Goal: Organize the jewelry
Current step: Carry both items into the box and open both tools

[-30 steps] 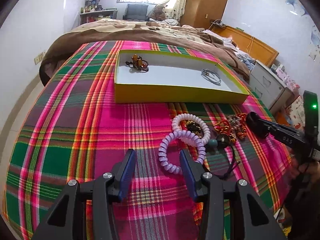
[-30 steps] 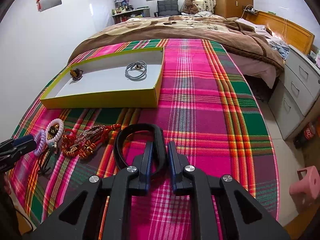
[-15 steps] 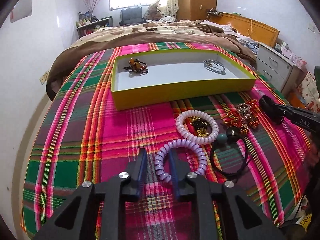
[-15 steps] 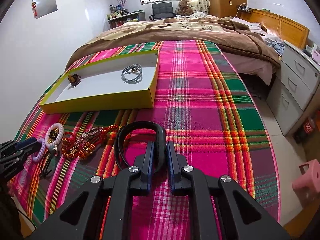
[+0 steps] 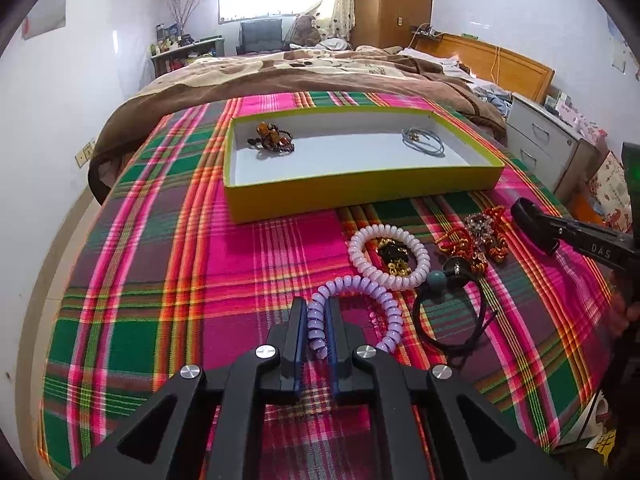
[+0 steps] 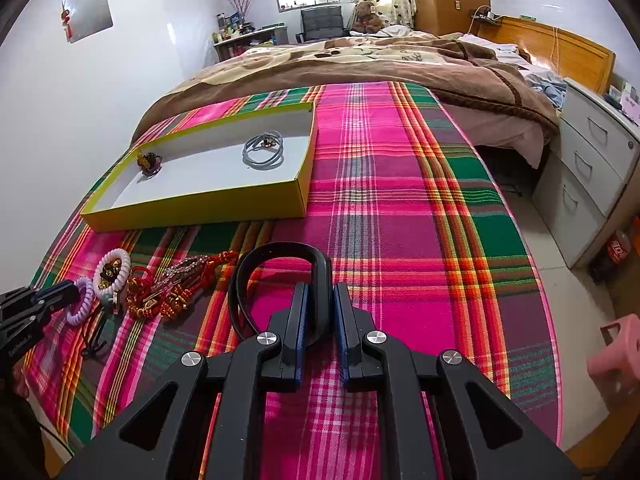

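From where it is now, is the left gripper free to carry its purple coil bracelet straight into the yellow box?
Probably yes. The left gripper is shut on the purple coil bracelet, and only bare plaid blanket lies between it and the yellow box, whose middle is unoccupied.

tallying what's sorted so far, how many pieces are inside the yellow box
2: a brown bead bracelet near the left end of the yellow box and a grey cord loop near its right end. Nothing appears hidden; the whole floor shows.
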`<state>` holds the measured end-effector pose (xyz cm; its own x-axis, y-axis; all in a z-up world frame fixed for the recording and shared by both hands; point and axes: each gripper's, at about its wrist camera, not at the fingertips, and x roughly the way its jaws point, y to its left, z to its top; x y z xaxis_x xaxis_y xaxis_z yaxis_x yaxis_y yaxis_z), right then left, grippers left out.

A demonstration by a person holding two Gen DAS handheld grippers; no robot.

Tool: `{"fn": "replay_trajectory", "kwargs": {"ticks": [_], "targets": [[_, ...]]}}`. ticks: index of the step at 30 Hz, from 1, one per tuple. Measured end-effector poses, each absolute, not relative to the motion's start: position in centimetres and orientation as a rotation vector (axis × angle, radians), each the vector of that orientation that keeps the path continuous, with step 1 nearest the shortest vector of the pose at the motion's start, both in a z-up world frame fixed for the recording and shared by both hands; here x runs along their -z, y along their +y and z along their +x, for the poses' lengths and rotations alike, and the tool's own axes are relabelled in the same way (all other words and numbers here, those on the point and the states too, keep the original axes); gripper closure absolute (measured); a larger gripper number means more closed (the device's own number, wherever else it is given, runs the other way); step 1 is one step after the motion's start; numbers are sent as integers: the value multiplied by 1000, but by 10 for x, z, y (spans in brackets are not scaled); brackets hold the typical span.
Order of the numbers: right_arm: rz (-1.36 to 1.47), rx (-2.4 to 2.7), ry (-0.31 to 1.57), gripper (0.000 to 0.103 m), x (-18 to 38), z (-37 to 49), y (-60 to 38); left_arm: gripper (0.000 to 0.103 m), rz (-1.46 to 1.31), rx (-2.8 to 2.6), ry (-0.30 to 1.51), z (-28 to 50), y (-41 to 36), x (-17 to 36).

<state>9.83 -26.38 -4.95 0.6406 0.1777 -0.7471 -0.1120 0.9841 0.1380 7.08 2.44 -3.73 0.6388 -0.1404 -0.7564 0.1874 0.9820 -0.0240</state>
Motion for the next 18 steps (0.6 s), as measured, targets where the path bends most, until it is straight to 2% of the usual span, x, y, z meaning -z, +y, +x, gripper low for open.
{"fn": "replay_trajectory", "kwargs": {"ticks": [18], "targets": [[87, -193, 808, 90, 27, 97, -257, 94, -1, 186, 787, 79, 37, 5]]}}
